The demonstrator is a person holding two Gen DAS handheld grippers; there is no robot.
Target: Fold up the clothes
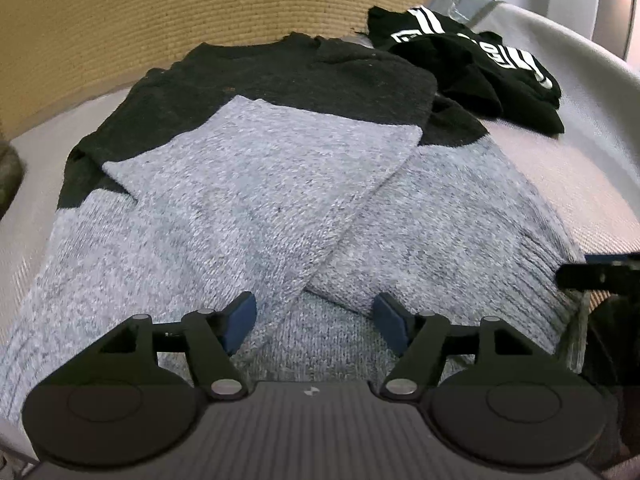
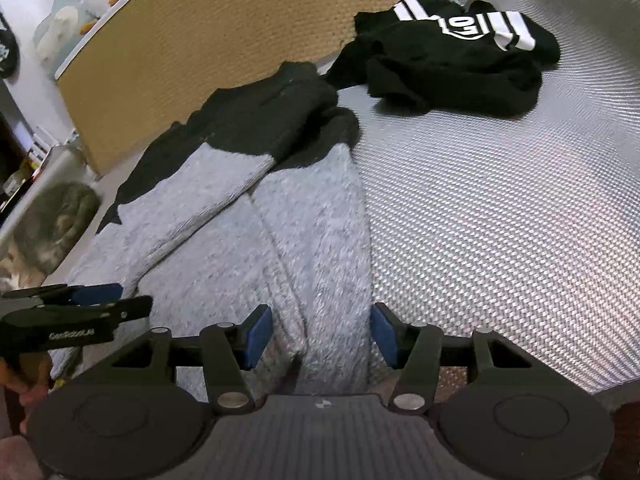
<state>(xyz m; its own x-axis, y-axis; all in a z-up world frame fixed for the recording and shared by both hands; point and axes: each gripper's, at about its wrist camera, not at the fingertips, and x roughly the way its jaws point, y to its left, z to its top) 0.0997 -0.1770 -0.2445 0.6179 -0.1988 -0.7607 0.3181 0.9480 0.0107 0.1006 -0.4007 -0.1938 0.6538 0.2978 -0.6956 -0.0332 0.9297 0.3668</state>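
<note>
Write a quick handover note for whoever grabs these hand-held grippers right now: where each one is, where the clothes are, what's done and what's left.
Left hand-held gripper: open, over the sweater's hem, holding nothing.
Right hand-held gripper: open, straddling the sweater's right edge, not pressing on it.
Sweater lies flat on the bed, both sleeves folded in across the front.
Left: fold the body up, then the black jersey, crumpled near the headboard.

"GenRobot.AI" — left gripper (image 2: 98, 294)

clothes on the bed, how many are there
2: a grey and black sweater laid out just ahead of both grippers with its sleeves folded in, and a crumpled black garment with white stripes farther back by the headboard. More may lie outside the views.
</note>
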